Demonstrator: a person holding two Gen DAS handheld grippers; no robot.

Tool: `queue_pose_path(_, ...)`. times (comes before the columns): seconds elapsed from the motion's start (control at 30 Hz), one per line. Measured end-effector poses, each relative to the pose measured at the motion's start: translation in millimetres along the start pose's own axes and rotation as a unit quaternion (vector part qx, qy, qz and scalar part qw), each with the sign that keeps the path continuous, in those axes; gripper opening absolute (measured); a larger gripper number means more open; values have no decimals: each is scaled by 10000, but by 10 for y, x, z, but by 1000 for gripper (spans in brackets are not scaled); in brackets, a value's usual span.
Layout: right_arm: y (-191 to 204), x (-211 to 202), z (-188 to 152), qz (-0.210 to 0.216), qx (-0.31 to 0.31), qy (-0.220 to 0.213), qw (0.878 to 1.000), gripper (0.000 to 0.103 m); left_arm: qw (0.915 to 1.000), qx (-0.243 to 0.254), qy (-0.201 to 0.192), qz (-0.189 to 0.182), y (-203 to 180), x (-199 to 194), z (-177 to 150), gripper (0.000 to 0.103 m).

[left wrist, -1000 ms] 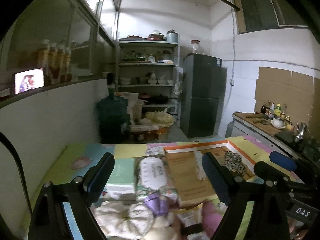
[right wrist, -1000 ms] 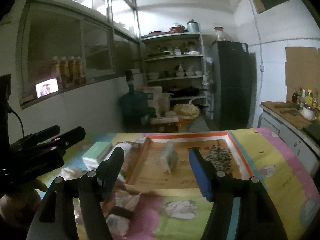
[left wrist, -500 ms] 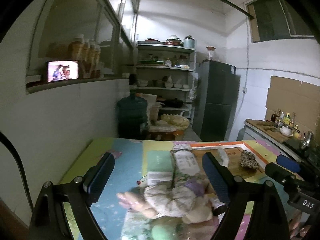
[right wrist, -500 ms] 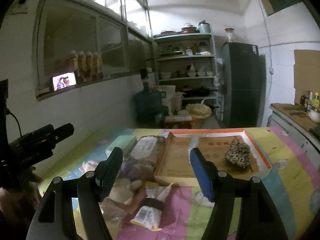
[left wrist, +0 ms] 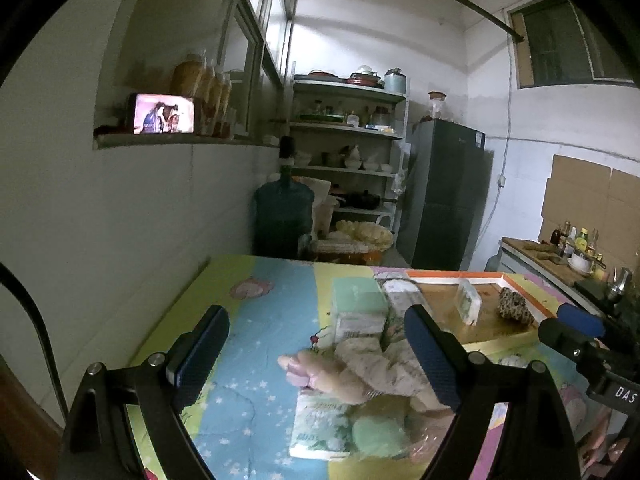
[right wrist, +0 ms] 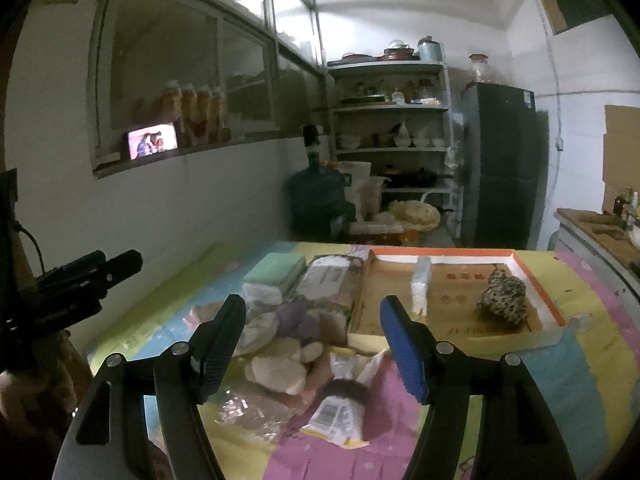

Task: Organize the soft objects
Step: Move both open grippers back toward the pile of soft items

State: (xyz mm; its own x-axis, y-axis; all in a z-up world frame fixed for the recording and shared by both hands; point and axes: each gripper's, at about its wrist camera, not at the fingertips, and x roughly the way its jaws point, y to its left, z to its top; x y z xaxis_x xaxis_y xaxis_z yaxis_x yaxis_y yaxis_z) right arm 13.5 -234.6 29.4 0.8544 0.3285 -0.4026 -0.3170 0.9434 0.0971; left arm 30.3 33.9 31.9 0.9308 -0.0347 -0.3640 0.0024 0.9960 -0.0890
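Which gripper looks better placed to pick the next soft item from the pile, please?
Probably the left gripper: open, with the doll lying between its fingers. The right gripper is open too, above the pile.

Dim home kitchen, likely: crockery shelves [right wrist: 390, 128], fridge [right wrist: 504, 164], water jug [right wrist: 318, 200].

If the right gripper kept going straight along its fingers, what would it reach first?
Probably the loose pile of soft items on the mat, just short of the cardboard tray. The right gripper is open and empty; depth is uncertain.
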Motion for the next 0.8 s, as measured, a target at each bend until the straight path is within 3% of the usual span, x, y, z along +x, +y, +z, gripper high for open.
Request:
queue_pose_path(0.27,295,142,-163,472,-174,269,9984,71,9995,-183,240,0,232,84,-209,90)
queue_pose_path(0.53,720,413,-426,1086,-652,786,9888,71,9987,-292,413,19,435,162,-367,90)
queue_pose_path(0.8,896,659,-553,1275,-651,1128,9832,71,9976,-367,579,-62,606,256,-530,90)
